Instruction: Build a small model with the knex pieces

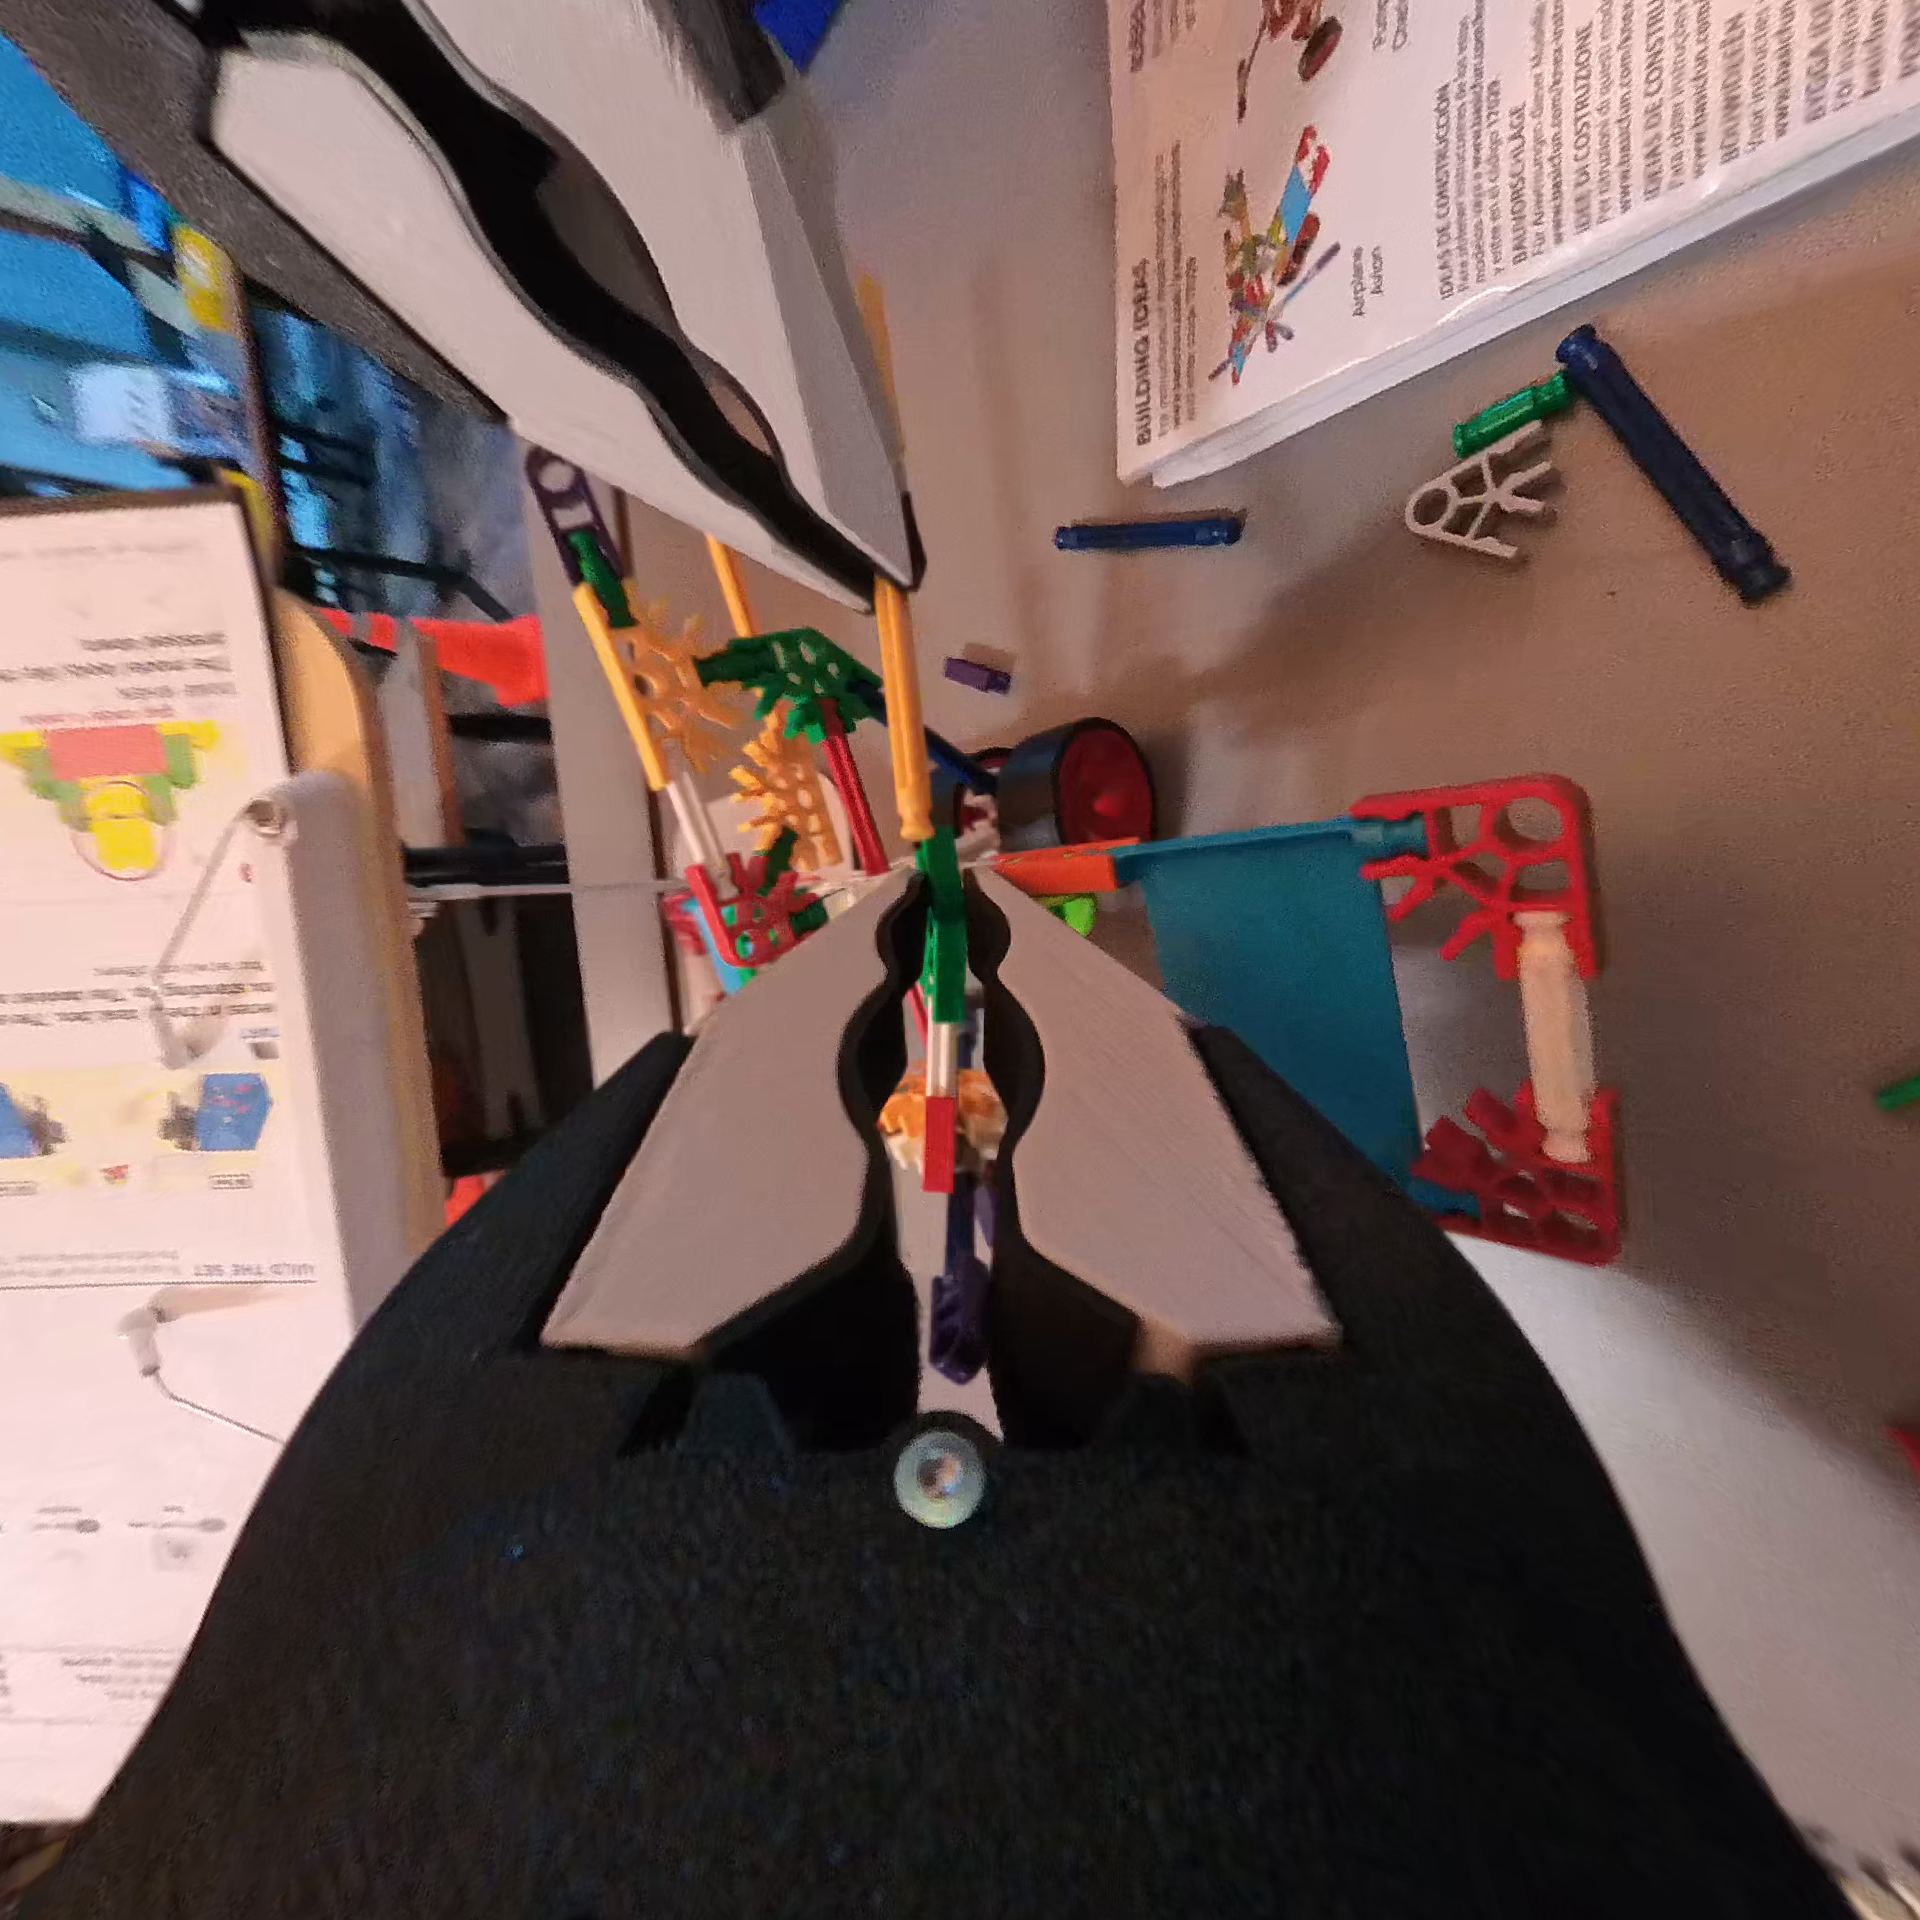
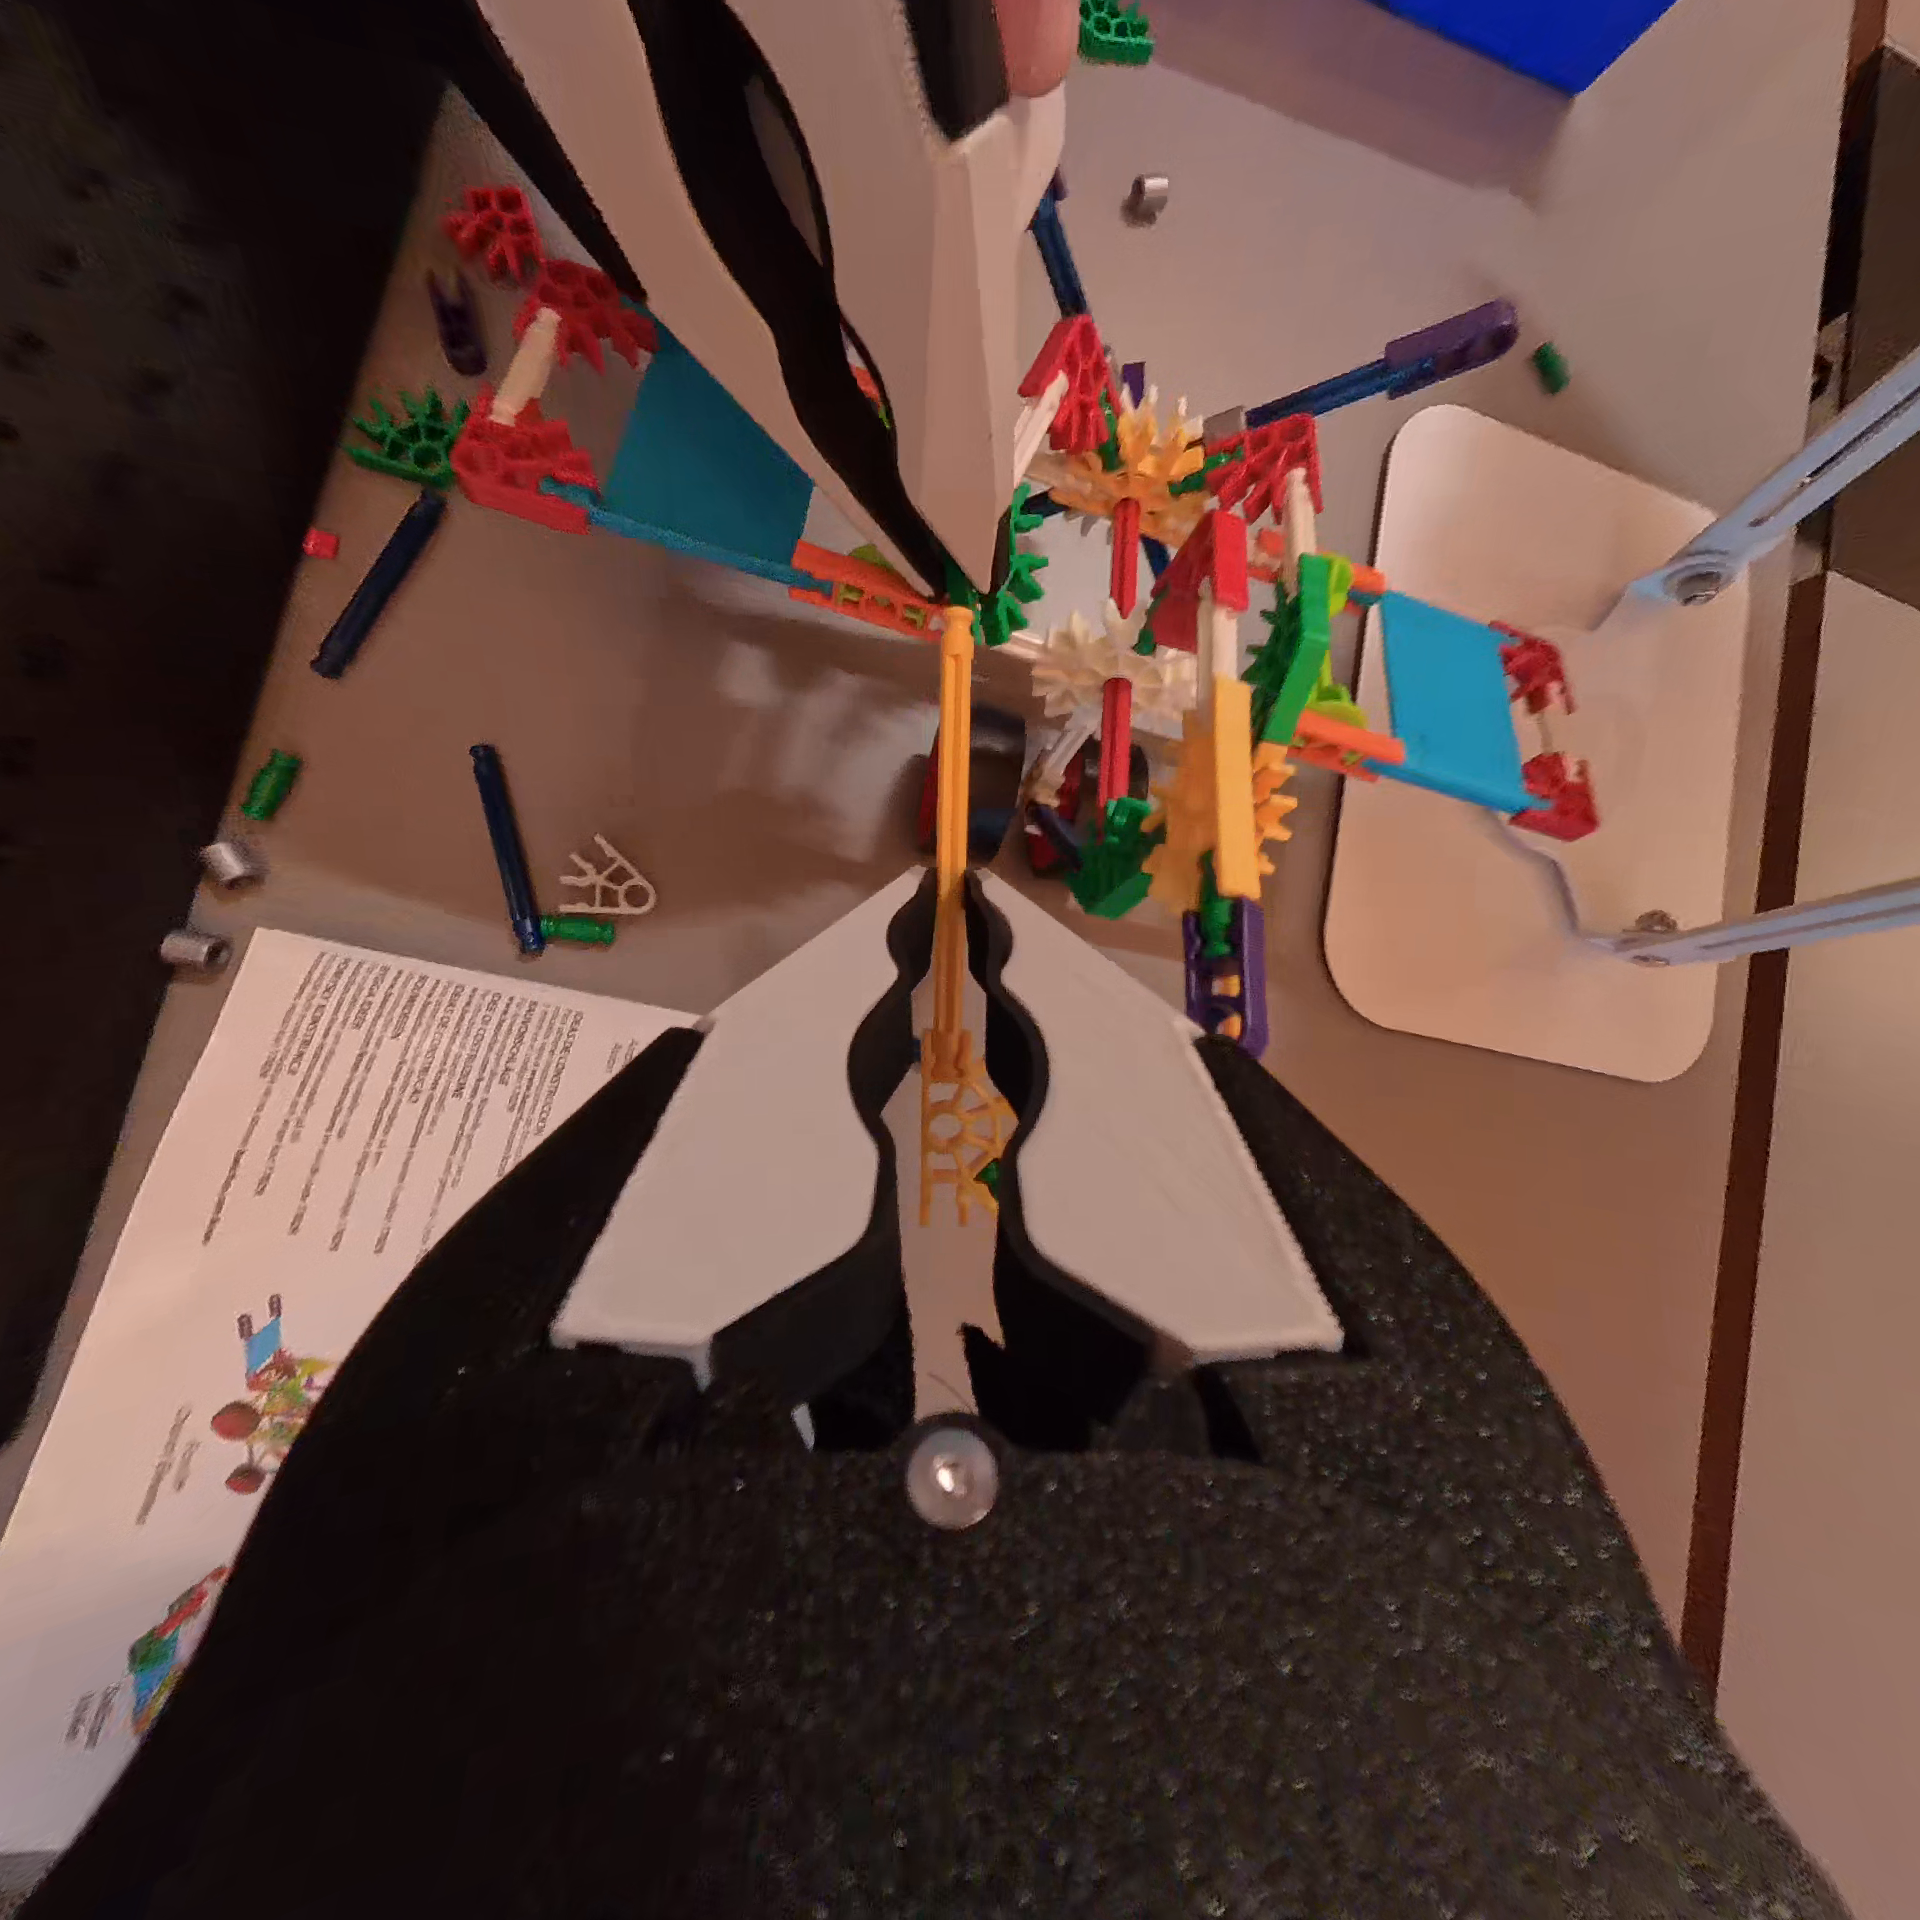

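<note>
While the left gripper [image 1: 943, 883] pinches a green rod [image 1: 943, 935] of the toy model [image 2: 1164, 644], the right gripper [image 2: 954, 883] clamps a yellow rod [image 2: 954, 748] whose far tip meets that green rod; loose blue rods [image 2: 504, 842] lie on the table [image 2: 727, 748] beside a booklet [image 2: 343, 1143].

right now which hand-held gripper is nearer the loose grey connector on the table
Cannot tell. The left hand-held gripper is shut on a green rod, the right on a yellow rod; both hover away from the grey connector.

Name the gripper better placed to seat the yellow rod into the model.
Right. The right gripper is shut on the yellow rod, whose far tip meets the green connector that the left gripper clamps.
</note>
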A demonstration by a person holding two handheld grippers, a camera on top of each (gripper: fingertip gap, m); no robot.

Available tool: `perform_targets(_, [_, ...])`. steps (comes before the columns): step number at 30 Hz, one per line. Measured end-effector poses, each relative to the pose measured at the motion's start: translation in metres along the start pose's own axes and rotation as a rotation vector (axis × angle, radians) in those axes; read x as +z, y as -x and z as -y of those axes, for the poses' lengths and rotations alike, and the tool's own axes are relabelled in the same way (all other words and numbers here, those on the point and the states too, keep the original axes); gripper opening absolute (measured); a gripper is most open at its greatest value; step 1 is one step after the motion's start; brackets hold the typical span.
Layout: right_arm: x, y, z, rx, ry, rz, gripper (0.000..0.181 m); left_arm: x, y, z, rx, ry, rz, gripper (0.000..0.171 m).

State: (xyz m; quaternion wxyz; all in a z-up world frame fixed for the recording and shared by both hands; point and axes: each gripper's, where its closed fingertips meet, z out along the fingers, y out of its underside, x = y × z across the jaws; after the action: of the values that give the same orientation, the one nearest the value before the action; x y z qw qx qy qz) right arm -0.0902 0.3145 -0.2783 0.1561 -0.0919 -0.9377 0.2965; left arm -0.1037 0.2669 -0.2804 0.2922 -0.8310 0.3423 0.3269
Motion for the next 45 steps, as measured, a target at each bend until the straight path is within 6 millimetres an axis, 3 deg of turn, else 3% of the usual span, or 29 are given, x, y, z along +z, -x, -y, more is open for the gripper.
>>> perform_targets(6, [-0.001,-0.009,0.004,-0.044,0.019,-0.074,0.005,0.003,0.001,-0.002,0.019,-0.059,0.051,0.005])
perform_targets(17, [0.02,-0.016,-0.003,-0.1,0.073,-0.128,0.005,-0.003,0.008,-0.006,-0.004,-0.106,0.104,0.005])
perform_targets(21, [0.019,-0.018,-0.002,-0.093,0.068,-0.136,0.005,-0.004,0.013,-0.007,-0.032,-0.109,0.117,0.017])
perform_targets(27, [0.016,-0.018,0.005,-0.113,0.032,-0.146,0.005,-0.002,0.013,-0.009,-0.054,-0.089,0.087,0.021])
perform_targets(31, [0.021,-0.019,-0.002,-0.134,0.074,-0.161,0.005,0.0,0.011,-0.01,-0.041,-0.063,0.066,0.022])
perform_targets(45, [0.024,-0.019,0.001,-0.172,0.082,-0.181,0.005,0.004,0.004,-0.01,-0.035,-0.039,-0.081,0.013])
